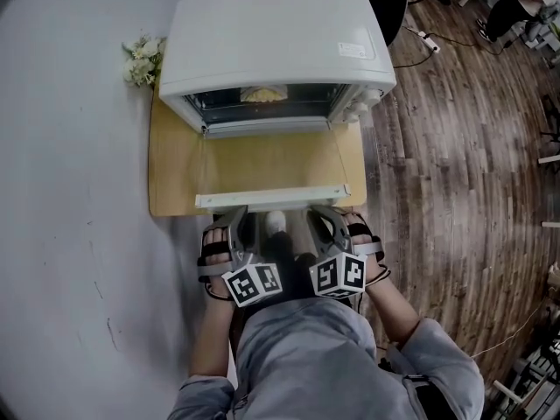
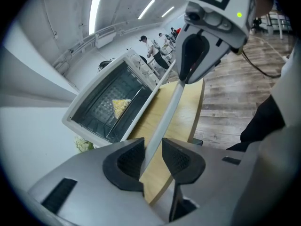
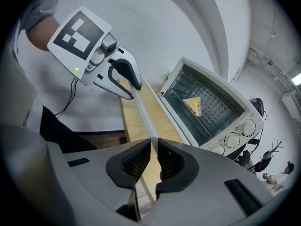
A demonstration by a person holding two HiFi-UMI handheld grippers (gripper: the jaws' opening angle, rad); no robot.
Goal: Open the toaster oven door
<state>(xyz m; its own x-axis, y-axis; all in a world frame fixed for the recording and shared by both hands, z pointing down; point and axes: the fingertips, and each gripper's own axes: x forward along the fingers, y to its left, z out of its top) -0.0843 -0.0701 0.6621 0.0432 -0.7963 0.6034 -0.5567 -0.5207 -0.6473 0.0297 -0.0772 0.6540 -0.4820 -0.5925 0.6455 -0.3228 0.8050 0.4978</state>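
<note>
The white toaster oven (image 1: 280,38) stands on a wooden board (image 1: 171,173). Its glass door (image 1: 271,160) lies swung down flat, with the pale handle bar (image 1: 271,198) along the near edge. A yellow slice (image 1: 262,94) rests on the rack inside. My left gripper (image 1: 236,217) straddles the handle's left part; in the left gripper view its pads (image 2: 127,161) stand apart round the bar (image 2: 164,121) with a gap showing. My right gripper (image 1: 325,215) is at the handle's right part; in the right gripper view, the right gripper (image 3: 154,157) has its jaws pressed narrowly on the bar (image 3: 143,114).
A small bunch of white flowers (image 1: 142,59) sits by the oven's left rear corner. The control knobs (image 3: 233,138) are on the oven's right side. Dark wood floor (image 1: 464,147) lies to the right, with cables. Several people (image 2: 153,44) stand far behind.
</note>
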